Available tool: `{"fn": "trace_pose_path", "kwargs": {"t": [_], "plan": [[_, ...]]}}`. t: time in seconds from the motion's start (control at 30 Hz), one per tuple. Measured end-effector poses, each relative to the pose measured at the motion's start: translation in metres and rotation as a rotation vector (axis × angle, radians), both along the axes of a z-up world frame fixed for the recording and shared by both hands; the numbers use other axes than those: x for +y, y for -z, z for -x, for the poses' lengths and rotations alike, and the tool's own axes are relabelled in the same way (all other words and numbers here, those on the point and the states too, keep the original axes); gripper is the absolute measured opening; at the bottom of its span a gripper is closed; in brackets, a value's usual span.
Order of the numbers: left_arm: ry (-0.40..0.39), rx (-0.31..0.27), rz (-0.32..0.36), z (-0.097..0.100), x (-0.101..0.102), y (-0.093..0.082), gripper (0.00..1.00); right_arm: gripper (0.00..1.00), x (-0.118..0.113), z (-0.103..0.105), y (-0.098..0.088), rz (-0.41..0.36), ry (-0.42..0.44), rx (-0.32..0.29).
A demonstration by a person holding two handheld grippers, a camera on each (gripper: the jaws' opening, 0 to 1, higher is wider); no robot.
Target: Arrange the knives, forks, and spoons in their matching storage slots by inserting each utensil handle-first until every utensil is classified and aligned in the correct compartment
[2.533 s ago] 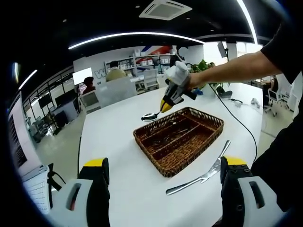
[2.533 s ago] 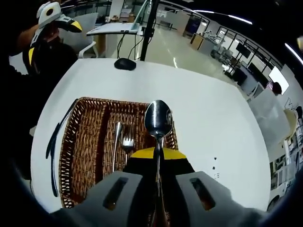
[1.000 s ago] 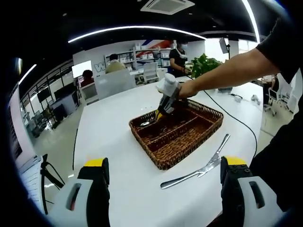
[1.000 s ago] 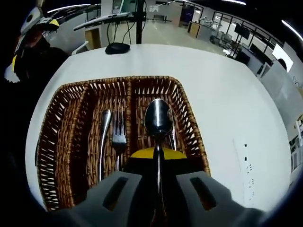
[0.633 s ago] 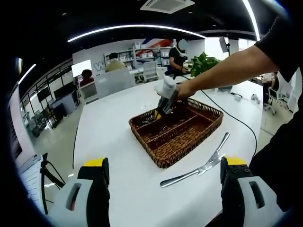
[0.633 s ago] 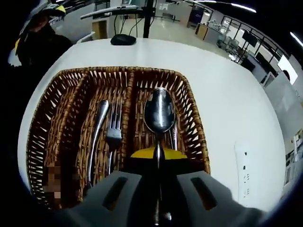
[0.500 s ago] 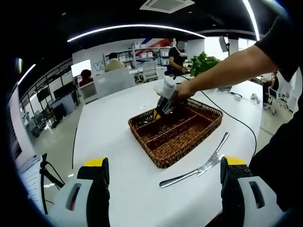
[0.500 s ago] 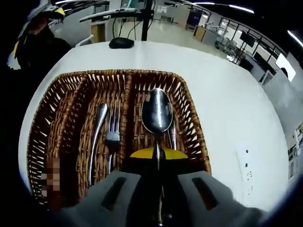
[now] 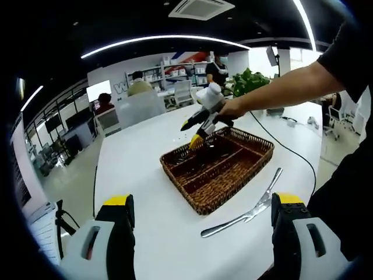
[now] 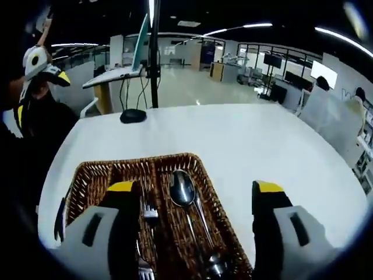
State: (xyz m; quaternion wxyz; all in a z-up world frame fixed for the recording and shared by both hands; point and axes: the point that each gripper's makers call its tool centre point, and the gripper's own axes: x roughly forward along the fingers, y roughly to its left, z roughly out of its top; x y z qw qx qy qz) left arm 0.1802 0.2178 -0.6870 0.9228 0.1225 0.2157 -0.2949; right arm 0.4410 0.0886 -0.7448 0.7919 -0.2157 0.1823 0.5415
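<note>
I just let go of the spoon [image 10: 185, 192]; it lies in the basket [image 10: 93, 176]. My right gripper [image 10: 195, 201] is spread and lifted. The knife [image 9: 247, 211] is next; my left gripper [image 9: 201, 219] is spread too.

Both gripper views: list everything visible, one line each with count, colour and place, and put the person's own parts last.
Wicker tray: one, brown, three long compartments, on the white table.
Spoon: at least one, silver, lying in the tray's compartment on the right in the right gripper view; a second handle may lie beside it.
Fork: one, silver, in the middle compartment, partly hidden by the tool.
Knife: one, silver, on the table beside the tray, outside it.
Table: one, white, round-edged.
Mouse: one, black, on the table's far edge.
Cable: one, black, trailing across the table.
Right tool: yellow-tipped, jaws open, above the tray's far corner.
Left tool: yellow-tipped, jaws open, nothing held.
Arm: one, bare, black sleeve.
</note>
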Motion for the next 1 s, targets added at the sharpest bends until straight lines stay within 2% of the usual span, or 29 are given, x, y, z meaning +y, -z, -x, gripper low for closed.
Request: {"fn": "trace_pose_path", "kwargs": {"t": [0.07,0.13,0.17,0.23,0.33,0.43,0.53,0.63,0.7,0.8,1.0], "plan": [[0.001,-0.007,0.002,-0.001,-0.001,-0.002,0.99,0.93,-0.004,0.001,-0.014,-0.019,0.022,-0.048],[0.003,-0.019,0.017,-0.003,-0.003,-0.007,1.00,0.98,-0.013,0.002,-0.021,-0.033,0.060,-0.061],[0.007,-0.030,0.043,-0.003,-0.006,-0.011,0.99,0.99,-0.025,0.002,-0.025,-0.022,0.116,-0.082],[0.011,-0.033,0.043,-0.004,-0.007,-0.012,1.00,1.00,-0.042,0.006,-0.027,-0.007,0.184,-0.078],[0.016,-0.043,0.045,-0.005,-0.008,-0.014,1.00,1.00,-0.061,0.013,-0.035,-0.008,0.226,-0.114],[0.015,-0.061,0.073,-0.007,-0.009,-0.021,0.99,1.00,-0.078,0.031,-0.037,-0.050,0.276,-0.073],[0.015,-0.060,0.078,-0.008,-0.009,-0.021,0.99,1.00,-0.094,0.044,-0.035,-0.030,0.299,-0.094],[0.018,-0.053,0.071,-0.007,-0.009,-0.019,0.99,1.00,-0.105,0.056,-0.036,-0.044,0.333,-0.093],[0.019,-0.058,0.087,-0.005,-0.011,-0.020,1.00,1.00,-0.114,0.068,-0.039,-0.101,0.389,-0.085],[0.022,-0.056,0.102,-0.004,-0.013,-0.019,0.99,1.00,-0.124,0.086,-0.033,-0.070,0.398,-0.076],[0.027,-0.059,0.128,-0.001,-0.015,-0.016,1.00,1.00,-0.145,0.117,-0.049,-0.130,0.467,-0.072]]}}
